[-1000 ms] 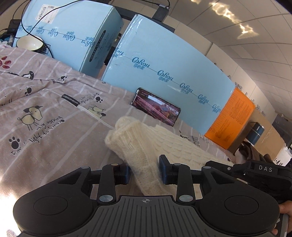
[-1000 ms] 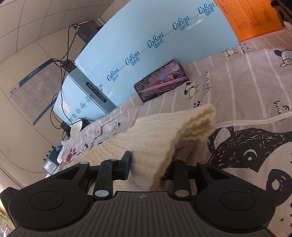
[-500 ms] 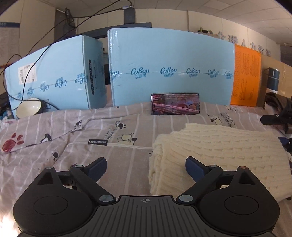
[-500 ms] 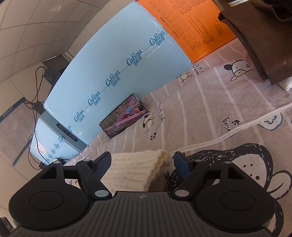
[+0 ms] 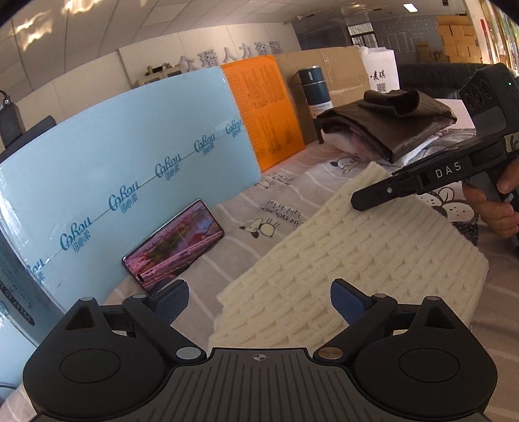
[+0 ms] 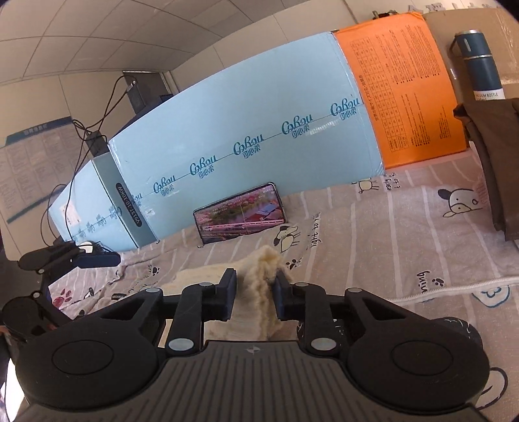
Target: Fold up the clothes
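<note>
1. A tiled ceiling [image 5: 227,29] carried patches of reflected light.
2. A pale wall [image 5: 97,87] bore raised characters.
3. Blue boxes [image 6: 233,136] and an orange box [image 6: 412,87] stood along the bedsheet's [image 6: 389,227] far edge.
4. Stacked cartons [image 5: 454,35] filled the far corner.

The light-blue box [image 6: 246,130] carries "CoRou" repeated along a line, each with small Chinese characters beneath. The right gripper [image 5: 373,194] is marked "DAS" in white on its black arm. The dark blue flask [image 6: 480,65] has a white label reading "VACUUM BOTTLE". The orange box [image 6: 408,91] bears a printed table (too small to read).
</note>
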`<act>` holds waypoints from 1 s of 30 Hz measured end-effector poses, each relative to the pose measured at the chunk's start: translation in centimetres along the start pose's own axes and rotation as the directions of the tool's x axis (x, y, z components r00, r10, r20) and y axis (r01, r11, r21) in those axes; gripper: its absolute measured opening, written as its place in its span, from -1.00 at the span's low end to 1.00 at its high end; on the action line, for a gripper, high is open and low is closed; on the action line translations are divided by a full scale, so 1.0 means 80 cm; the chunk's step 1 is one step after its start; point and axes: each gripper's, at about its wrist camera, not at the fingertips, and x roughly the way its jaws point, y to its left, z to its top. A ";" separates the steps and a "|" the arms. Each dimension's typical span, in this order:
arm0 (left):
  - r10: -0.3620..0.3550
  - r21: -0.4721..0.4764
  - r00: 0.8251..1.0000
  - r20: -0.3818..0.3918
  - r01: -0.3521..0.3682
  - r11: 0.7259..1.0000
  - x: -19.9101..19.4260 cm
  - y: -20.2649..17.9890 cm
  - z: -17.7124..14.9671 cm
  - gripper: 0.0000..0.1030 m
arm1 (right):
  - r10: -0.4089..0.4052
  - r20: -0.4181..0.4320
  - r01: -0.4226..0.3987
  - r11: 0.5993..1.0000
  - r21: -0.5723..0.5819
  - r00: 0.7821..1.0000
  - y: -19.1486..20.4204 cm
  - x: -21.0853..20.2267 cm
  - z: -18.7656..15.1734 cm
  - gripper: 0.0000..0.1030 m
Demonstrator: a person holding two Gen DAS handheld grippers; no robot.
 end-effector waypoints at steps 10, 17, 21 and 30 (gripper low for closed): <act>-0.208 0.371 0.977 -0.057 0.214 0.904 0.011 -0.030 0.041 0.86 | 0.510 0.045 -0.505 0.858 -0.092 0.859 0.018 -0.038 0.000 -0.68; -0.280 0.442 0.958 -0.056 0.275 0.854 -0.044 -0.053 0.029 0.13 | 0.655 0.003 -0.649 0.750 -0.130 0.756 0.037 -0.049 -0.003 -0.68; -0.235 0.404 0.972 -0.004 0.216 0.889 -0.078 -0.054 0.019 -0.05 | 0.706 -0.001 -0.696 0.699 -0.165 0.708 0.048 -0.056 -0.006 -0.68; -0.158 0.314 0.987 -0.008 0.153 0.937 -0.051 -0.068 -0.012 -0.66 | 0.602 0.009 -0.589 0.784 -0.199 0.798 0.053 -0.057 -0.015 0.58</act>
